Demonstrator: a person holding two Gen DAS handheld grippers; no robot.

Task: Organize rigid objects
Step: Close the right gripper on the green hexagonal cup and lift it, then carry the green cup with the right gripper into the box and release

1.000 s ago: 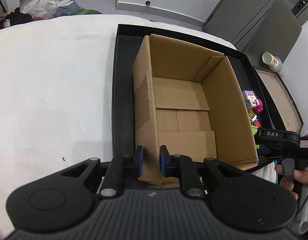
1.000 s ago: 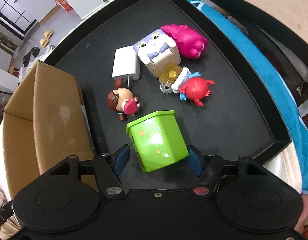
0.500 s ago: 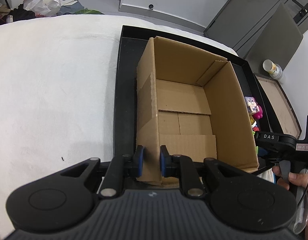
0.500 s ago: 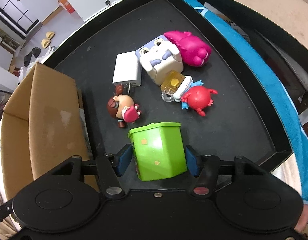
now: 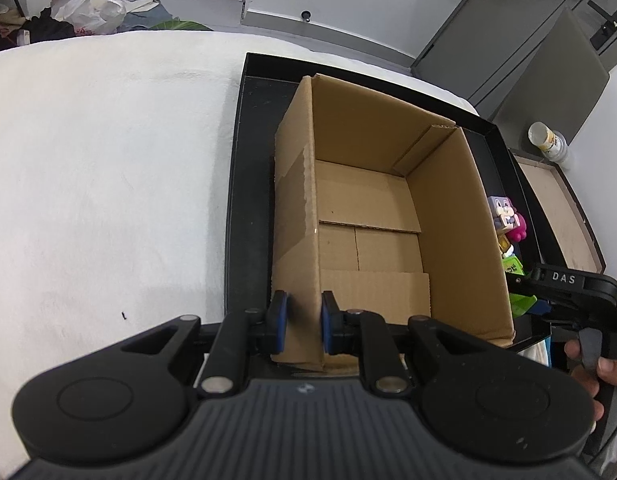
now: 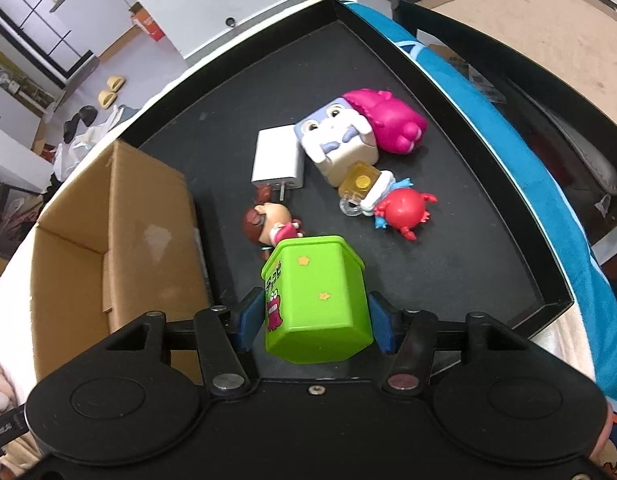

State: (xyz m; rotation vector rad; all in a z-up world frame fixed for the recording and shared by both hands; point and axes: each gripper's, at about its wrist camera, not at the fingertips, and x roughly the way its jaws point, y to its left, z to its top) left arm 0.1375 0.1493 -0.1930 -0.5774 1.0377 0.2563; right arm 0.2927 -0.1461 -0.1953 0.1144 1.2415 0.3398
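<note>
Left view: cardboard box [image 5: 388,216] in black tray [image 5: 248,200], nothing inside; my left gripper [image 5: 301,328] pinches its near wall.

Right view: my right gripper [image 6: 314,320] closing, pads against green tub [image 6: 316,300], long axis running away from me, above tray [image 6: 468,240] holding charger [image 6: 276,160] and toys [image 6: 348,148].

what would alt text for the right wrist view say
The right tool is closing on a green plastic box, held over a black tray. Beyond it lie a white charger, a red crab toy, a small doll and a pink-and-white toy; a cardboard box stands left.
</note>
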